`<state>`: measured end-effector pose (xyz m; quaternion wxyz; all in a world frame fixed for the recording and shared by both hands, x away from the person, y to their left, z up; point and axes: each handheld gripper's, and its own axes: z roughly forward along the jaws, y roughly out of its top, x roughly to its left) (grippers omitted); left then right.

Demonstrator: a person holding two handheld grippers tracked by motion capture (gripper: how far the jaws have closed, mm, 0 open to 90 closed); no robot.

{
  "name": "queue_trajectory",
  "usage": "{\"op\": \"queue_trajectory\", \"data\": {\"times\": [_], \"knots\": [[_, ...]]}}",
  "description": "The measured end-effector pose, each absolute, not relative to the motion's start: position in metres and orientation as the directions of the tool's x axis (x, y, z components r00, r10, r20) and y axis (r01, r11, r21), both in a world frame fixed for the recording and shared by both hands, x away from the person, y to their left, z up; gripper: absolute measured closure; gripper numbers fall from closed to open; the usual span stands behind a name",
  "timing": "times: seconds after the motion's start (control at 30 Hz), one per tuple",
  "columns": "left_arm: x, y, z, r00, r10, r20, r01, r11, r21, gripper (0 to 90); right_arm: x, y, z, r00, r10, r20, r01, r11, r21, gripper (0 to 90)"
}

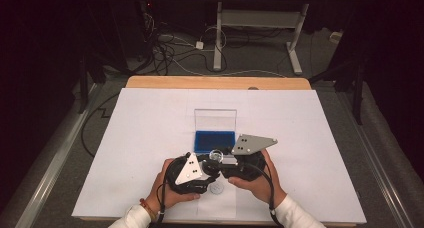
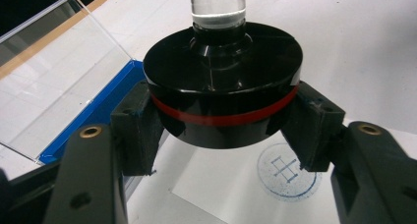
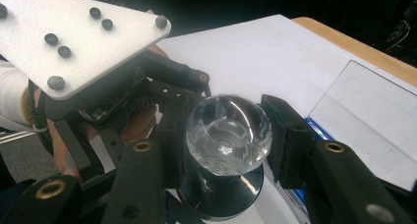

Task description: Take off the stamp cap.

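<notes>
Both pairs of jaws are gripping one stamp (image 1: 216, 158): the left gripper (image 2: 221, 121) is clamping its black round base, just on the red band, while the right gripper (image 3: 228, 135) is pinching the clear faceted knob (image 3: 228, 134) on top. The stamp is hanging a little above the white sheet (image 1: 150, 138) near the person's edge of the table, with a round blue imprint (image 2: 289, 172) lying on the paper just beside and below it.

Judging by this, the stamp is being handled between inking and pressing — keeping the base level matters, so both hands should be moving together, not twisting against each other.

Behind the grippers an ink-pad case (image 1: 215, 140) is standing open, its clear lid (image 1: 215, 120) tilted upright and a blue pad filling its tray.
</notes>
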<state>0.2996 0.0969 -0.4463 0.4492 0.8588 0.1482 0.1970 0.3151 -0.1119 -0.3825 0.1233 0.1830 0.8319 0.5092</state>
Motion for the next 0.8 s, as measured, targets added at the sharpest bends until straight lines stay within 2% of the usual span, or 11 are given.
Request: {"op": "queue_trajectory", "data": {"times": [0.57,0.67,0.8], "knots": [[0.3033,0.0996,-0.4482,0.878,0.453,0.153,0.12,-0.519,0.846,35.0,0.3137,-0.1112,-0.3855,-0.897,0.441,-0.025,0.179,0.415,0.892,57.4],[0.3039,0.0994,-0.4487,0.874,0.461,0.152,0.127,-0.52,0.845,31.8,0.3138,-0.1111,-0.3856,-0.899,0.438,-0.025,0.178,0.418,0.891,57.4],[0.3036,0.0987,-0.4487,0.876,0.455,0.159,0.122,-0.529,0.84,35.0,0.314,-0.1109,-0.3864,-0.898,0.438,-0.025,0.18,0.421,0.889,57.4]]}}
